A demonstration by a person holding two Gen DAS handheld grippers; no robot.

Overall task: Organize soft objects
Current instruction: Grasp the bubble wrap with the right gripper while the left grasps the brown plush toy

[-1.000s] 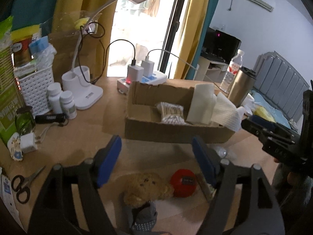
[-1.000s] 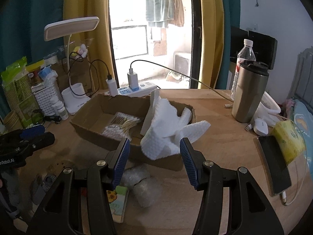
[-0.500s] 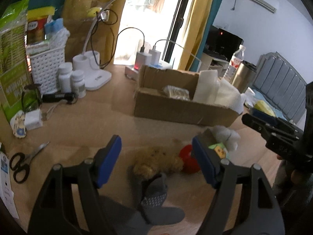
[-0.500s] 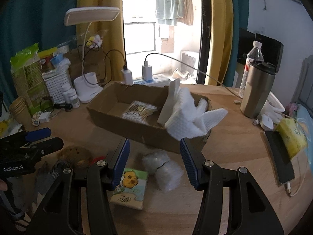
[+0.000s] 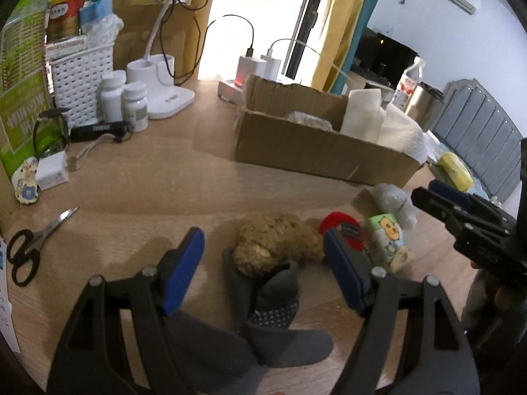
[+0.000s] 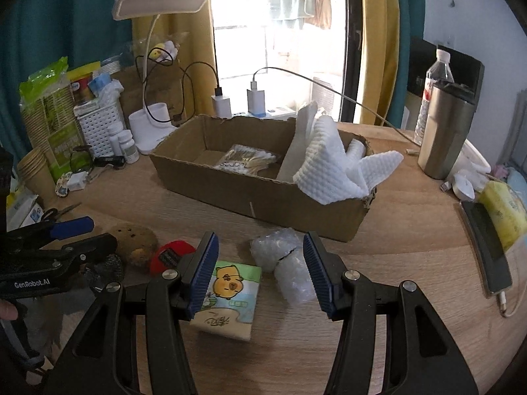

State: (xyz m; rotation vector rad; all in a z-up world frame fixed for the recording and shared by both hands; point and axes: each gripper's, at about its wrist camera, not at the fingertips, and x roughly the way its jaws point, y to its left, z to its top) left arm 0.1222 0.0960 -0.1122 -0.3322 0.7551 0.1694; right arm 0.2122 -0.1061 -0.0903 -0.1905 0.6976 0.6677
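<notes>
A cardboard box (image 6: 263, 194) on the wooden table holds a cotton-swab pack (image 6: 247, 161) and white towels (image 6: 332, 168). In front of it lie a brown plush toy (image 5: 276, 243), a red round object (image 5: 339, 227), a tissue pack with a cartoon print (image 6: 230, 296), bubble wrap (image 6: 286, 263) and grey socks (image 5: 273, 299). My left gripper (image 5: 263, 270) is open, just above the plush and socks. My right gripper (image 6: 260, 273) is open above the tissue pack and bubble wrap, and shows in the left wrist view (image 5: 467, 223).
At the left stand a white lamp base (image 5: 164, 95), pill bottles (image 5: 125, 102), a white basket (image 5: 82, 79) and scissors (image 5: 29, 247). A power strip with chargers (image 6: 250, 105) lies behind the box. A steel tumbler (image 6: 444, 131), a phone (image 6: 487, 250) and a yellow pack (image 6: 504, 210) are at the right.
Both grippers have pulled back from the box and tilted down, so the plush, socks, tissue pack and bubble wrap now sit between the fingers. Both stay open.
</notes>
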